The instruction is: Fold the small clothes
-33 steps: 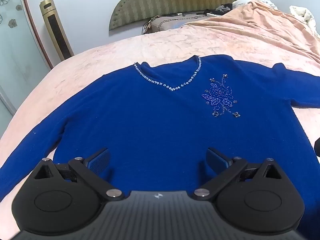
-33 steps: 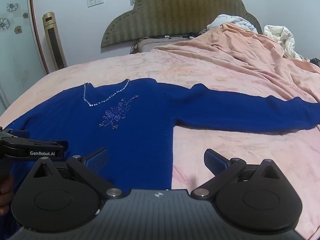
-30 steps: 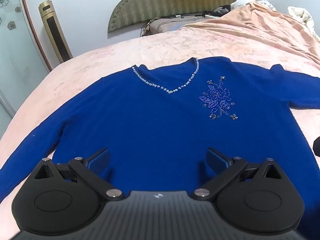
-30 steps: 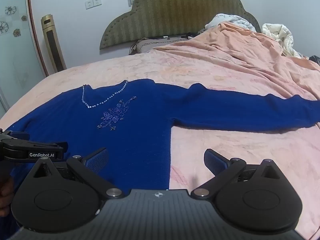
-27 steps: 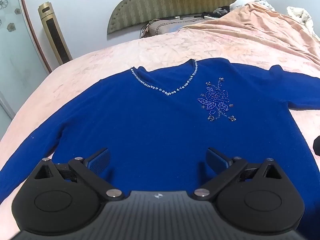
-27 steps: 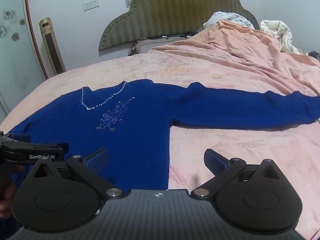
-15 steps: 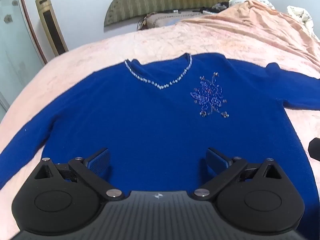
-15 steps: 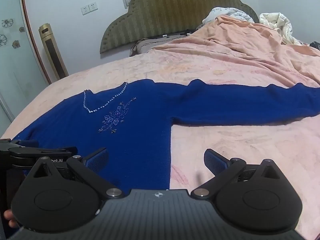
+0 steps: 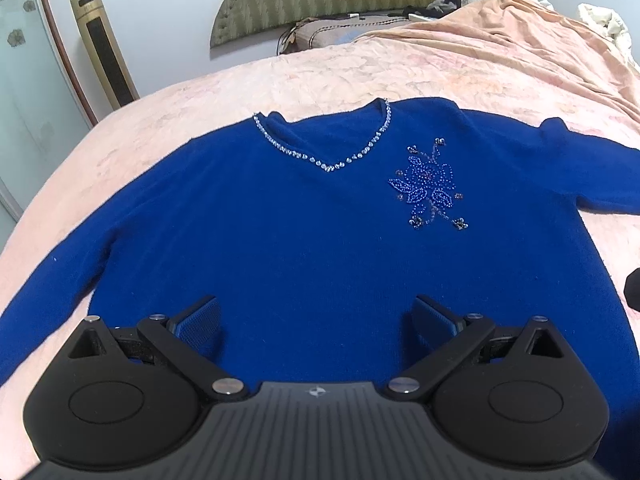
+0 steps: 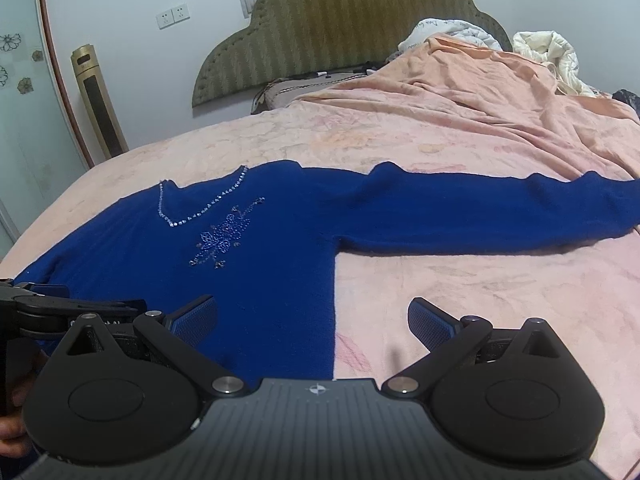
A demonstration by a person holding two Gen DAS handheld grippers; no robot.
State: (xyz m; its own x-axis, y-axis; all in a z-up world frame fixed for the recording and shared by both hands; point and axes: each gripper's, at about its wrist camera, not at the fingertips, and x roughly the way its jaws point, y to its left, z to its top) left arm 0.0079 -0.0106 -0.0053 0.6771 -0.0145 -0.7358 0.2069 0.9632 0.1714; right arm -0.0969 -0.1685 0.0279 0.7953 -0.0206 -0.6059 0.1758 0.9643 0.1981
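A blue sweater (image 9: pixel 304 232) with a beaded V-neck and a beaded flower lies flat, front up, on the pink bed. Both sleeves are spread out sideways. My left gripper (image 9: pixel 316 320) hovers open over the lower middle of its body, nothing between the fingers. The right wrist view shows the same sweater (image 10: pixel 276 256) with one long sleeve (image 10: pixel 480 216) stretched to the right. My right gripper (image 10: pixel 312 320) is open above the sweater's right side seam, half over blue cloth, half over the bedspread. The left gripper's body (image 10: pixel 60 308) shows at that view's left edge, its fingers hidden.
The pink bedspread (image 10: pixel 480 320) covers the bed; a rumpled peach blanket (image 10: pixel 500 100) and white bedding (image 10: pixel 548 52) pile at the far right. An olive headboard (image 10: pixel 344 24), pillows and a gold tower unit (image 9: pixel 104 48) stand at the back wall.
Both views shifted slightly: the left gripper drifted a little left over the sweater's body, and the right gripper edged forward and left. The sweater has not moved. Both grippers stayed open.
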